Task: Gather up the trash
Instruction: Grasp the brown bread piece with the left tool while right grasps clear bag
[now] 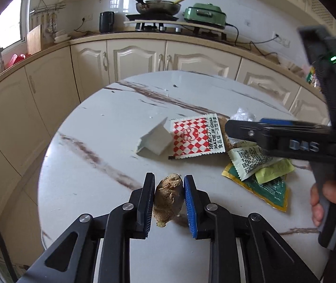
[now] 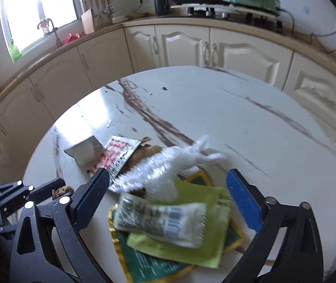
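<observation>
Left gripper (image 1: 169, 198) pinches the brown lumpy food scrap (image 1: 168, 199) on the round white marble table (image 1: 92, 127); right gripper (image 2: 168, 198) is spread wide over the heap of green and cream sachets (image 2: 168, 231), not touching it

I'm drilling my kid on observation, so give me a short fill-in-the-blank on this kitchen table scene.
1. The left gripper is closed on a brown lump of ____.
2. The checked wrapper is white and ____.
3. The right gripper hangs ____ over the sachet pile.
4. On the stove, next to the frying pan, stands a ____ electric cooker.

Missing words: ginger; red; open; green
</observation>
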Demonstrator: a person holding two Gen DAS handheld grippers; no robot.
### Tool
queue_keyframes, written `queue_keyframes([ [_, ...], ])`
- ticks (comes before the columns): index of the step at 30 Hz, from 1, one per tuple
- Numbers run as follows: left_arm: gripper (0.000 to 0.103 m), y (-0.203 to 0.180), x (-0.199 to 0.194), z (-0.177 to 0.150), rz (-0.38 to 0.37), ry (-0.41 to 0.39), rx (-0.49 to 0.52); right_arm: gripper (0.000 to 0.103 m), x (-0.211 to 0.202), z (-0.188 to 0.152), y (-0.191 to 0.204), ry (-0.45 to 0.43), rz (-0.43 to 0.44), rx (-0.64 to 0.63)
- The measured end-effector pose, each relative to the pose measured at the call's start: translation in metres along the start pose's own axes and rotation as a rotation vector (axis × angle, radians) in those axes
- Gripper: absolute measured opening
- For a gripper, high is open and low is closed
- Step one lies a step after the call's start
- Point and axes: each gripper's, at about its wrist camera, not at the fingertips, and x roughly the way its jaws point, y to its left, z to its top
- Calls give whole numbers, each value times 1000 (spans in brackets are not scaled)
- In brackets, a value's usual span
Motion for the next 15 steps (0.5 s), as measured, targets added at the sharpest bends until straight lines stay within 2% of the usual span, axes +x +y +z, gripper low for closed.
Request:
queue_keyframes([
  [1, 21, 3, -5, -1, -5, -4, -2, 72, 5, 0, -1, 12, 16, 9],
  [2, 21, 6, -10, -2, -7, -9, -5, 61, 9, 0, -2, 24, 28, 13],
  [3, 21, 7, -15, -2, -4, -15, -8, 61, 9, -2, -4, 21, 55, 25],
  [5, 21, 10, -26, -4, -5, -28, -10, 42, 7, -3, -5, 14, 95, 40],
  [6, 21, 13, -31, -5, -11, -34, -15, 35, 4, -3, -5, 9, 98, 42],
  [7, 21, 12, -36, -4, -14, -39, -21, 21, 0, -4, -3, 1, 80, 30],
  [8, 21, 13, -41, -6, -21, -44, -25, 15, -3, -5, -2, -1, 69, 22],
  [10, 21, 17, -50, -9, -35, -56, -32, 10, -9, -6, -3, -10, 79, 30],
  [15, 21, 23, -77, -16, -68, -79, -55, 10, -42, -10, -6, -93, 38, 55],
])
